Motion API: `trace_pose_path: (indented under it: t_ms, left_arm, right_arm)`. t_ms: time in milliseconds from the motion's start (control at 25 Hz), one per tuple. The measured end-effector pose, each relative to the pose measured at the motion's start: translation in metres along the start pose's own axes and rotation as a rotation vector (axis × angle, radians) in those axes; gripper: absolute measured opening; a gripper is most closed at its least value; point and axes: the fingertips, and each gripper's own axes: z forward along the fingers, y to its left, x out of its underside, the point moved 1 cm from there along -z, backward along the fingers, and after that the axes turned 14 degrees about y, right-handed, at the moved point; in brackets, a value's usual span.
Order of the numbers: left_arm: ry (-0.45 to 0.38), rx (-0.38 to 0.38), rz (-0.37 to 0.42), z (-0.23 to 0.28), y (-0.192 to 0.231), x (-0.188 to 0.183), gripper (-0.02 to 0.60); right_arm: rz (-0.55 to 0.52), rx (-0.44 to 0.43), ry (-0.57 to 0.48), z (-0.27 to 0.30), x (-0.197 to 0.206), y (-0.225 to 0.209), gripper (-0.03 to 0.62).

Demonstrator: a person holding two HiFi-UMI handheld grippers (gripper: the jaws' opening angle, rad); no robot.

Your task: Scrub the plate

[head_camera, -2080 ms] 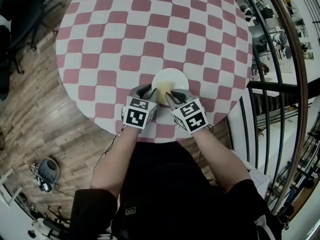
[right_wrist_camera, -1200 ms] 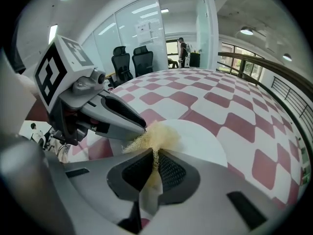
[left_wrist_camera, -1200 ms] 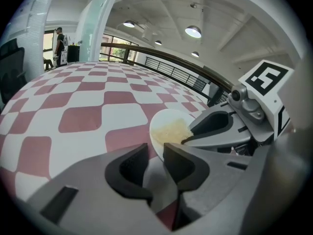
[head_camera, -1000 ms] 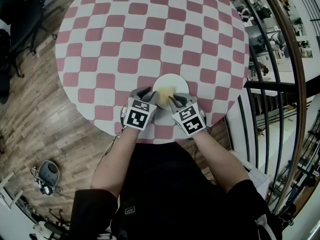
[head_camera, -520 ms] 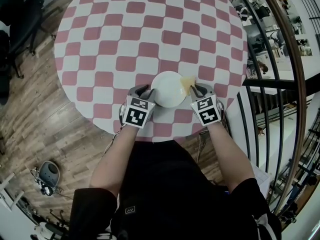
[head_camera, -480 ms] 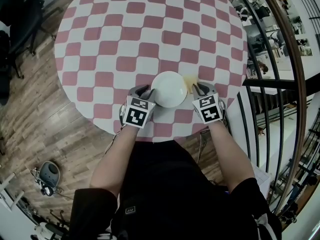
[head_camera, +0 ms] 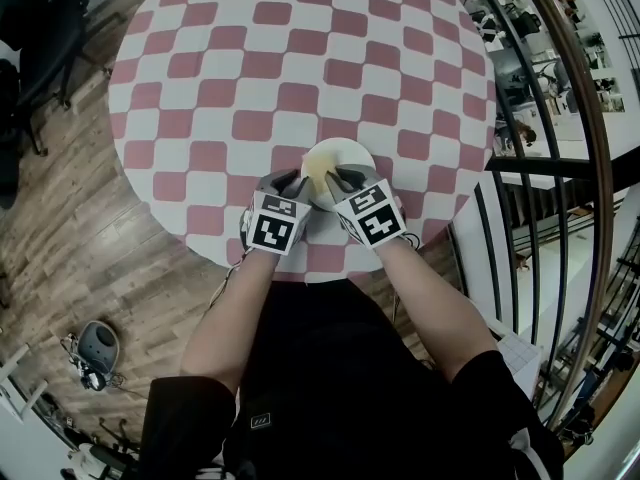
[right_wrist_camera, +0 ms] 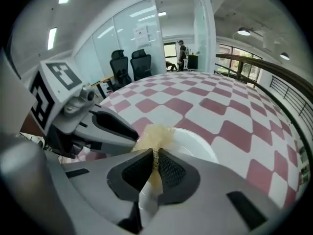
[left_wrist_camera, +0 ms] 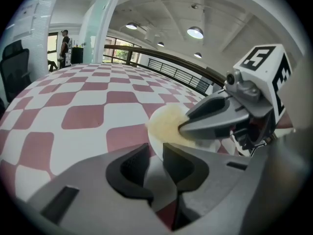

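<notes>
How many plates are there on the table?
1. The plate lies at the table's near edge, with a yellow sponge on it. No other plate shows, and none seems hidden.

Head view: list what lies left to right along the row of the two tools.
Floor → left tool (jaws have just closed further, plate rim between them) → pad → right tool, shut on the pad → railing.
</notes>
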Motion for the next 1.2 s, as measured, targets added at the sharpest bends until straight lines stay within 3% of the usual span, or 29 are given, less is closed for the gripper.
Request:
trace_pose_path:
  t_ms: [200,440,680,800,920,1000,1080,1200]
  left_arm:
    - [-0.018,-0.008,0.014,0.000,-0.004,-0.005,0.094]
    - [-0.012,-0.010,0.016,-0.001,-0.004,-0.005,0.094]
    - [-0.015,-0.012,0.010,-0.002,0.000,-0.005,0.095]
    - [-0.011,-0.014,0.006,-0.003,0.000,-0.006,0.094]
    - [-0.003,-0.031,0.010,-0.003,-0.003,-0.005,0.094]
    - [0.000,-0.052,0.031,-0.004,-0.005,-0.006,0.093]
    - [-0.002,-0.052,0.032,-0.003,-0.007,-0.005,0.092]
    - [-0.011,-0.036,0.011,-0.002,-0.007,-0.006,0.089]
  right_arm:
    - [-0.040,0.023,0.054,0.015,0.002,-0.005,0.040]
    - [-0.006,0.127,0.047,0.008,0.000,-0.049,0.040]
    - [-0.054,0.214,0.065,-0.010,0.014,-0.072,0.040]
    - [-0.004,0.227,0.054,-0.019,0.028,-0.081,0.040]
    - [0.062,0.335,0.082,-0.035,0.048,-0.109,0.039]
    - [0.119,0.382,0.042,-0.051,0.056,-0.123,0.038]
    - [0.120,0.335,-0.040,-0.064,0.048,-0.111,0.040]
    - [0.059,0.130,-0.083,-0.058,0.032,-0.052,0.040]
